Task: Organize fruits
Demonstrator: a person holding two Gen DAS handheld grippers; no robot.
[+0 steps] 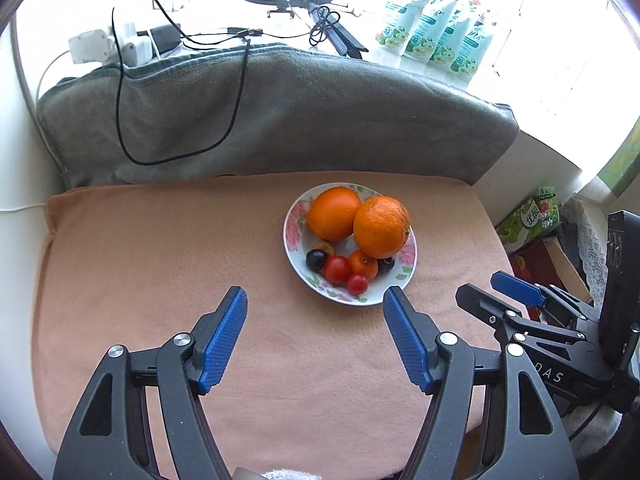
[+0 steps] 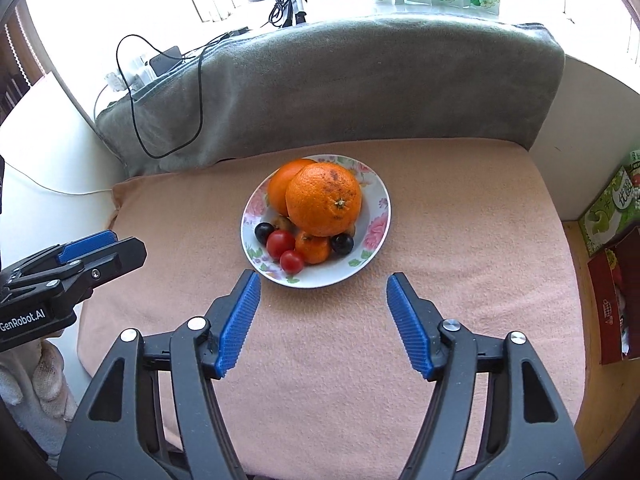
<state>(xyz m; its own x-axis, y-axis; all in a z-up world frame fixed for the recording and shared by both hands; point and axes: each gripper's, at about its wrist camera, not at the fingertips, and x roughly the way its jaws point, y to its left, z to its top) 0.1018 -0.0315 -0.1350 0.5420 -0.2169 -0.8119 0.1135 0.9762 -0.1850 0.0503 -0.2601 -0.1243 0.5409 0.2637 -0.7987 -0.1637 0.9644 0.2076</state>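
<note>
While plate (image 2: 379, 216) sits mid-cloth (image 2: 460, 220)

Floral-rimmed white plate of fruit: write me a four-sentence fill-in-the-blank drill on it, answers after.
1. The floral-rimmed white plate rests on a ____ coloured towel.
2. The number of large round oranges on it is ____.
3. The small red cherry tomatoes lie on the plate's side ____ to the grippers.
4. The left gripper and right gripper both hold ____.

Answers: peach; two; nearest; nothing
</note>
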